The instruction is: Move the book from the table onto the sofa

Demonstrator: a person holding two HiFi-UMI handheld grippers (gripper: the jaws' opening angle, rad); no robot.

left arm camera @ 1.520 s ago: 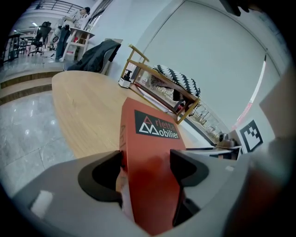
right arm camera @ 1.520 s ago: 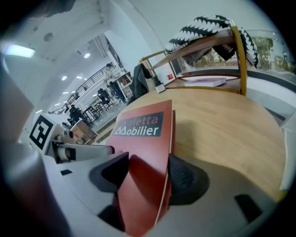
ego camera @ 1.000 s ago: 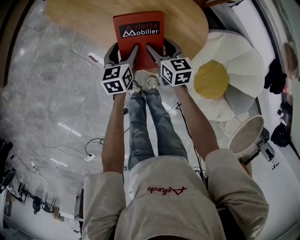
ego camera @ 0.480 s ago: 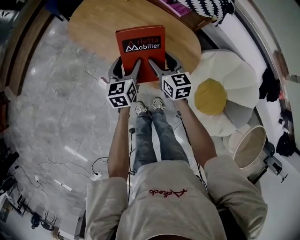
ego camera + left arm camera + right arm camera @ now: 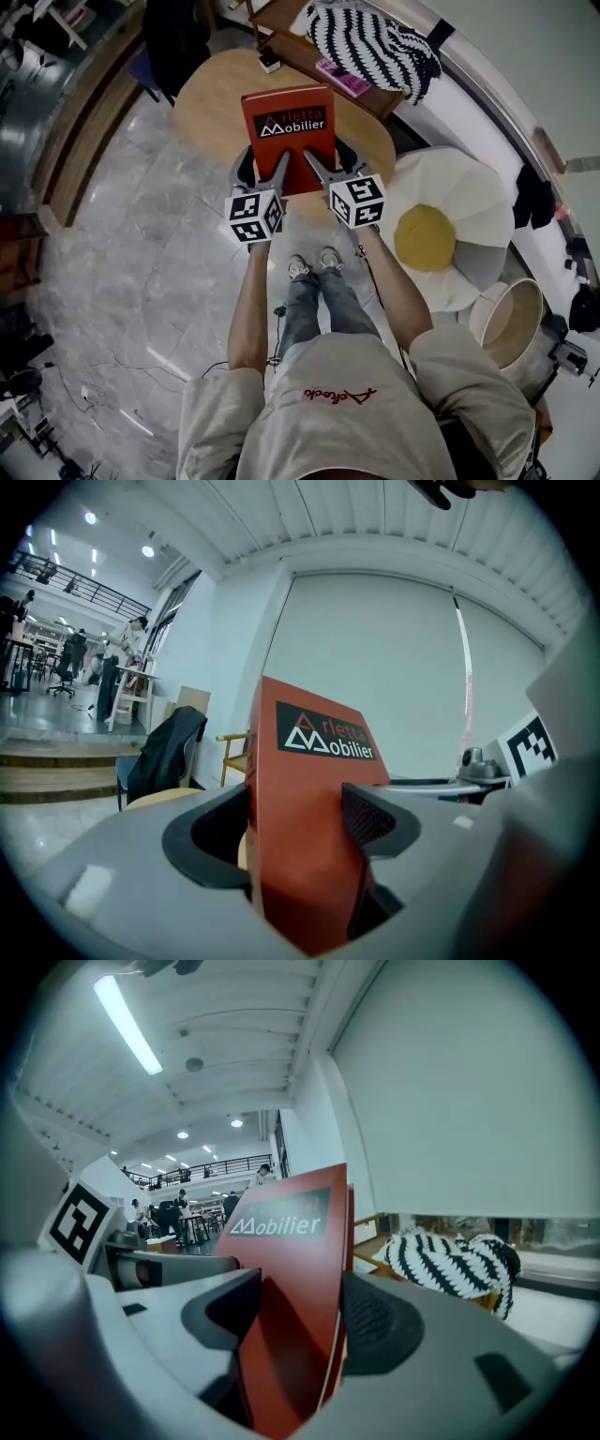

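A red book (image 5: 291, 131) with white print on a dark band hangs above the round wooden table (image 5: 211, 103), lifted clear of it. My left gripper (image 5: 279, 166) is shut on the book's (image 5: 305, 827) near left edge. My right gripper (image 5: 311, 161) is shut on its near right edge, where the book (image 5: 291, 1307) stands between the jaws. Beyond the table stands the sofa's wooden frame (image 5: 298, 52), on which lies a black-and-white striped cushion (image 5: 370, 42), also visible in the right gripper view as a striped cushion (image 5: 450, 1255).
A large fried-egg-shaped cushion (image 5: 445, 230) lies on the floor at the right, with a round bin (image 5: 511, 323) near it. A pink item (image 5: 342, 78) lies on the sofa frame. A dark chair with a jacket (image 5: 164, 752) stands at the left. Cables cross the marble floor (image 5: 122, 281).
Both grippers have carried the book up and away from me, off the tabletop. The view has shifted forward, bringing the sofa and striped cushion into sight.
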